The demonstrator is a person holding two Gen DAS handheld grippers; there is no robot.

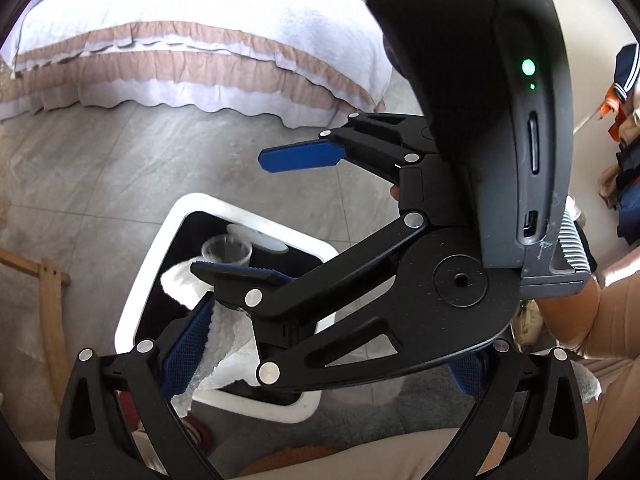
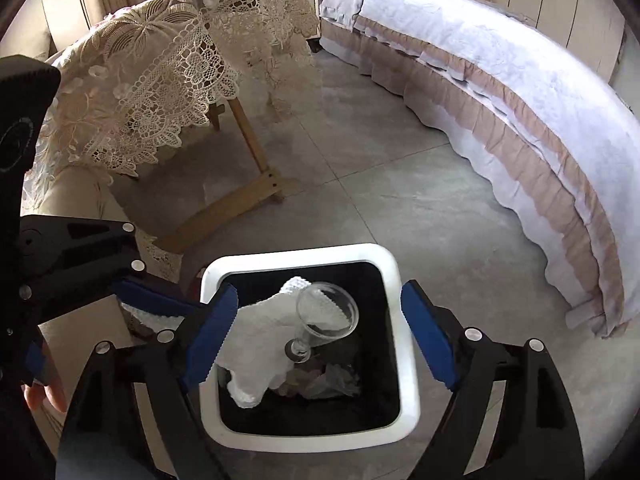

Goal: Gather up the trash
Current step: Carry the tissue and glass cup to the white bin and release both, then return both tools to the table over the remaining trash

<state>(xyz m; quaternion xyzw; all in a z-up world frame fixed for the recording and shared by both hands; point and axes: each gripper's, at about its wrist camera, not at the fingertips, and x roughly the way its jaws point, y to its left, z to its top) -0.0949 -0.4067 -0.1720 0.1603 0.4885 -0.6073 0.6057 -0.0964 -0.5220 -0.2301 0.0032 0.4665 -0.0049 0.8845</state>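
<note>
Your right tongs (image 2: pixel 318 334) hang right above the bin (image 2: pixel 408 360), and their blue pads (image 2: pixel 430 346) stand wide apart. Nothing is pinched between them. Below them, inside the bin, a clear plastic cup (image 2: pixel 328 314) lies tipped on its side. It rests on a white paper towel (image 2: pixel 260 344). Under those you can see more small bits of trash at the bottom, but they are too dim to name.

The bin is white around the rim and black inside. It stands on the grey tiled floor (image 2: pixel 400 184).

Your left tongs (image 1: pixel 326 354) are close to the bin too. In the left view your right tongs (image 1: pixel 280 216) cross in front and hide a lot. A second white paper towel (image 1: pixel 224 344) touches the left blue pad (image 1: pixel 186 346) and hangs over the near edge of the bin (image 1: pixel 140 292). The other pad is well away from it, but I cannot tell for sure if the towel is pinched or just leaning there. The cup (image 1: pixel 227 251) shows in this view as well, deep in the bin.

A bed (image 2: pixel 520 92) with a white cover and tan frills runs along the right of the room. A small worktop (image 2: pixel 168 72) with a lace cloth stands to the left of the bin.
</note>
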